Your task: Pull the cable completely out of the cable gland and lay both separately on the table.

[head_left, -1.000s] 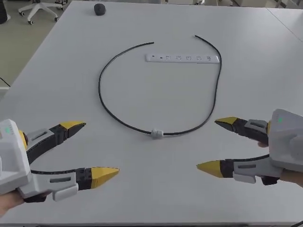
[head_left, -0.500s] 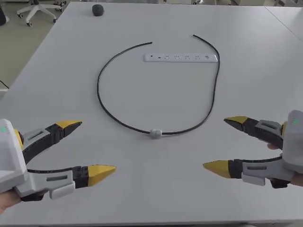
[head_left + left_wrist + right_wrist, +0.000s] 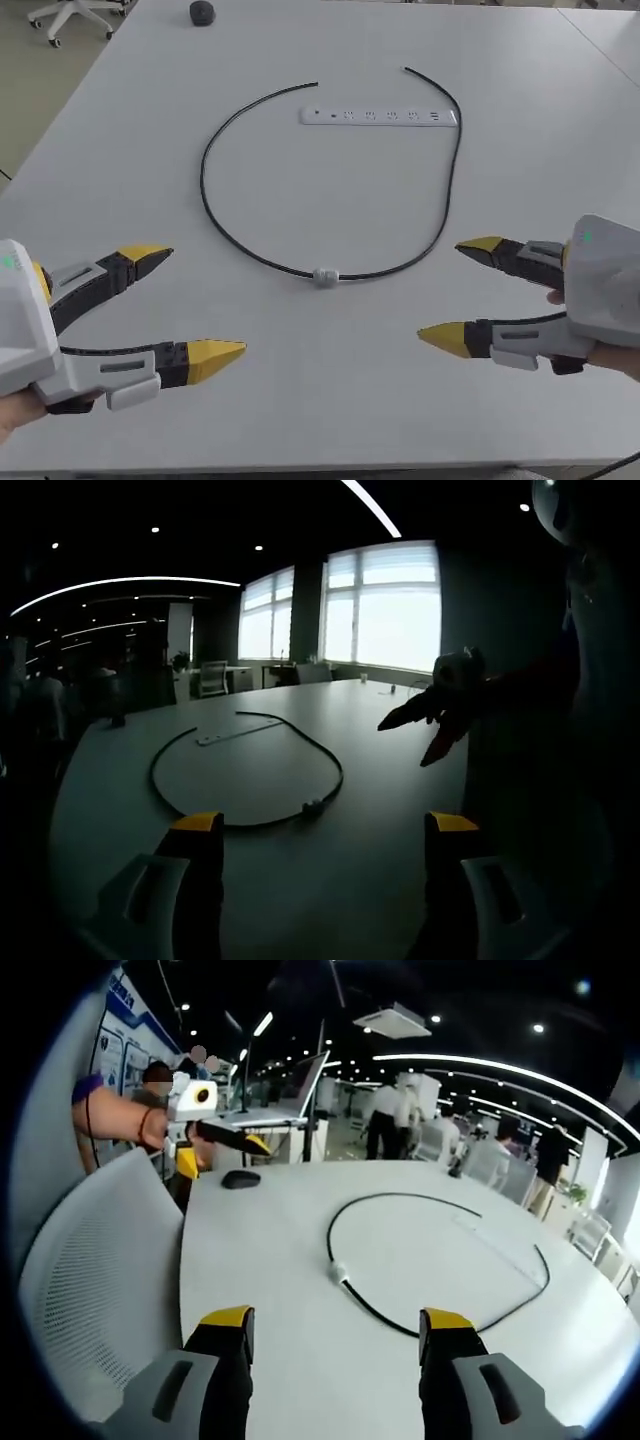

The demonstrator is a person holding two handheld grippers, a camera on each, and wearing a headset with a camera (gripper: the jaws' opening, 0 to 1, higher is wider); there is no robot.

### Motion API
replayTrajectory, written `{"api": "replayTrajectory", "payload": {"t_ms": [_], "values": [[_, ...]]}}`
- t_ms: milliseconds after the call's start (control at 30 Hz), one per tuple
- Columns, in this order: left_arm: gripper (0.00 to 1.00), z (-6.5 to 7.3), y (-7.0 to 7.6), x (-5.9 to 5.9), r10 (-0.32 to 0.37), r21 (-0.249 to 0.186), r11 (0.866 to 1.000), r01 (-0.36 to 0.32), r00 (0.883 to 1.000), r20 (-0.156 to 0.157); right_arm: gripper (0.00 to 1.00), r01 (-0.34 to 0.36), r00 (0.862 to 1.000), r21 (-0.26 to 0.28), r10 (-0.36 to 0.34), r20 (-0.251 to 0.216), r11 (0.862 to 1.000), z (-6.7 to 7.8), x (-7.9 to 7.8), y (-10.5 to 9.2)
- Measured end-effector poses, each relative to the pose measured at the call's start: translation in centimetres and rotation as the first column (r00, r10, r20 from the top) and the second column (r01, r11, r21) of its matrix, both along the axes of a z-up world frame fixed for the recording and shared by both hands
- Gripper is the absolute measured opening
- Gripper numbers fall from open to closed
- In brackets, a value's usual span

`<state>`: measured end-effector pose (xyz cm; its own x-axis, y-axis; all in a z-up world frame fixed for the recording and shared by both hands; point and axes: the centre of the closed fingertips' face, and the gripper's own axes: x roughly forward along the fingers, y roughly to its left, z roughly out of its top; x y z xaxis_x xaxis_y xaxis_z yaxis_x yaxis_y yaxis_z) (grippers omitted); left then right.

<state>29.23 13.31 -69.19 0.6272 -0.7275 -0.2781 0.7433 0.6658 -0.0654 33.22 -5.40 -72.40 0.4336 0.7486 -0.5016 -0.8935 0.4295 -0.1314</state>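
My left hand-held gripper (image 3: 200, 300) hovers above the near left part of the white counter (image 3: 330, 400), its yellow-tipped jaws spread wide with nothing between them. My right hand-held gripper (image 3: 441, 291) hangs over the near right side, jaws likewise wide apart and empty. Between the two, a little farther from me, sits the small white cable gland (image 3: 325, 277), with the black cable (image 3: 204, 190) threaded through it. The cable lies flat on the counter in a big open loop. From the gland it sweeps away to the left and to the right, and its two free ends finish at the far side, close to a white power strip (image 3: 378, 117) that lies across the gap. Neither hand-held gripper touches the cable or the gland; both are apart from them. A dark computer mouse (image 3: 202, 12) rests near the far edge of the counter. In my right gripper view a white mesh chair back (image 3: 90, 1260) stands beside the counter.
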Motion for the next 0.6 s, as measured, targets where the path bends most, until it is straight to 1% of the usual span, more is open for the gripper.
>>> {"api": "replayTrajectory", "payload": {"t_ms": [33,67,100,133,167,233,267,300,400,433,467,533,567,600], "values": [[0.83,0.0,0.0,0.0,-0.002,0.0,1.0,0.002,1.0,0.001,0.65,-0.005,1.0,-0.001,0.005,-0.002,1.0,0.0,0.1,0.2],[0.83,0.1,-0.1,0.0,-0.002,-0.002,1.0,0.002,1.0,0.006,0.65,-0.008,1.0,-0.012,0.008,0.0,1.0,-0.1,0.7,0.6],[0.83,0.1,-0.1,0.0,-0.001,-0.002,1.0,0.001,1.0,0.006,0.65,-0.028,1.0,-0.021,0.028,-0.001,0.999,-0.3,0.9,1.2],[0.83,0.2,-0.1,0.0,-0.001,-0.004,1.0,0.001,1.0,0.006,0.65,-0.034,0.999,-0.026,0.034,-0.006,0.999,-0.4,1.0,1.5],[0.83,0.2,0.0,0.0,0.0,-0.005,1.0,0.0,1.0,0.007,0.64,-0.037,0.999,-0.05,0.036,-0.006,0.998,-0.7,1.4,1.9],[0.83,0.3,0.1,0.0,0.004,-0.006,1.0,-0.004,1.0,0.013,0.6,-0.058,0.998,-0.059,0.057,-0.026,0.997,-1.0,1.5,2.7],[0.83,0.4,0.1,-0.1,0.007,-0.009,1.0,-0.007,1.0,0.01,0.58,-0.054,0.998,-0.068,0.053,-0.023,0.996,-1.1,1.7,2.8],[0.83,0.5,0.2,-0.1,0.011,-0.01,1.0,-0.011,1.0,0.016,0.57,-0.071,0.997,-0.083,0.069,-0.025,0.994,-1.4,1.8,3.1],[0.83,0.6,0.3,-0.1,0.015,-0.014,1.0,-0.015,1.0,0.018,0.57,-0.079,0.996,-0.095,0.075,-0.044,0.992,-2.0,2.2,3.8],[0.83,0.6,0.2,-0.1,0.014,-0.017,1.0,-0.014,1.0,0.022,0.56,-0.085,0.995,-0.112,0.079,-0.053,0.99,-2.3,2.2,3.9],[0.83,0.7,0.2,-0.1,0.015,-0.019,1.0,-0.014,1.0,0.022,0.54,-0.09,0.995,-0.124,0.084,-0.052,0.988,-2.5,2.3,4.0],[0.83,0.7,0.1,-0.1,0.014,-0.018,1.0,-0.014,1.0,0.026,0.53,-0.095,0.994,-0.141,0.087,-0.068,0.985,-2.9,2.4,4.2],[0.83,0.7,0.1,-0.1,0.014,-0.021,1.0,-0.013,1.0,0.028,0.51,-0.098,0.994,-0.145,0.089,-0.068,0.985,-3.0,2.5,4.3],[0.83,0.6,0.0,-0.1,0.014,-0.021,1.0,-0.013,1.0,0.026,0.49,-0.103,0.993,-0.155,0.092,-0.077,0.983,-3.2,2.7,4.4]]}}
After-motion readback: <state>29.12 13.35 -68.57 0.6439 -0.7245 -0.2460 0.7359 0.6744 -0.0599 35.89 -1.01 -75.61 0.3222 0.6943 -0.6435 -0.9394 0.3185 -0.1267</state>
